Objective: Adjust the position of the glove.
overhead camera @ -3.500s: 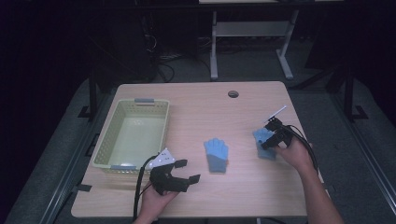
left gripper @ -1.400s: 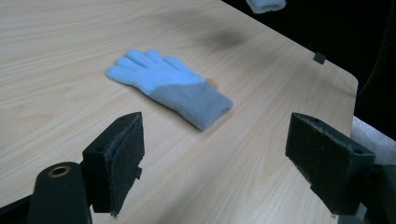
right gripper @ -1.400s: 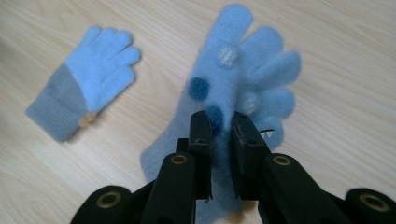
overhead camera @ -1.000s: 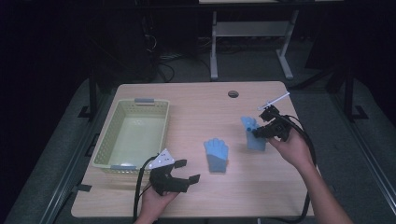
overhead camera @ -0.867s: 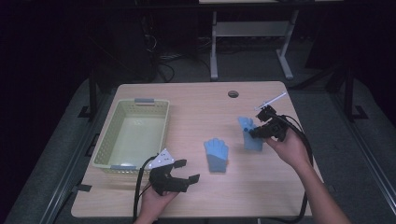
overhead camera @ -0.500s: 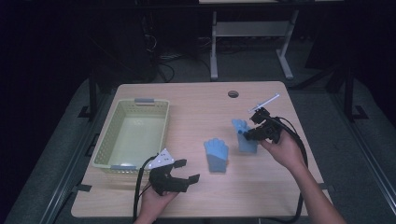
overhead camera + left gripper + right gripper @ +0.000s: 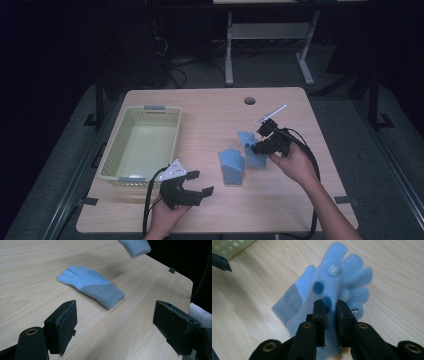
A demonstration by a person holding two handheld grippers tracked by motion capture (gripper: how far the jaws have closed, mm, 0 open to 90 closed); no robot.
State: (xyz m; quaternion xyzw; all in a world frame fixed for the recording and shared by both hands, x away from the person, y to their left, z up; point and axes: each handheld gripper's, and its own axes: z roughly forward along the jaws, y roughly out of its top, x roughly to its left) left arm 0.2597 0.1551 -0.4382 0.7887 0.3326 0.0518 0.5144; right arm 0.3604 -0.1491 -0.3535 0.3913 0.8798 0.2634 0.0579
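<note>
A light blue knit glove (image 7: 231,165) lies flat near the middle of the wooden table (image 7: 210,110). My right gripper (image 7: 256,147) is shut on a second blue glove (image 7: 248,141) and holds it up just right of the flat one. In the right gripper view the held glove (image 7: 337,282) has dark and pale dots and hangs between the jaws (image 7: 329,312), over the flat glove (image 7: 294,295). My left gripper (image 7: 201,182) rests open near the front edge. Its view shows the flat glove (image 7: 91,286) ahead of the wide jaws (image 7: 115,325), with the held glove's cuff (image 7: 135,246) above.
A pale green plastic basket (image 7: 113,157) stands on the left side of the table, its corner also in the right gripper view (image 7: 232,246). A round cable hole (image 7: 249,100) is near the far edge. Dark floor and a desk frame lie beyond the table.
My right gripper has lifted its glove off the right side of the table and carried it left, close to the flat glove. The left gripper has stayed still.
</note>
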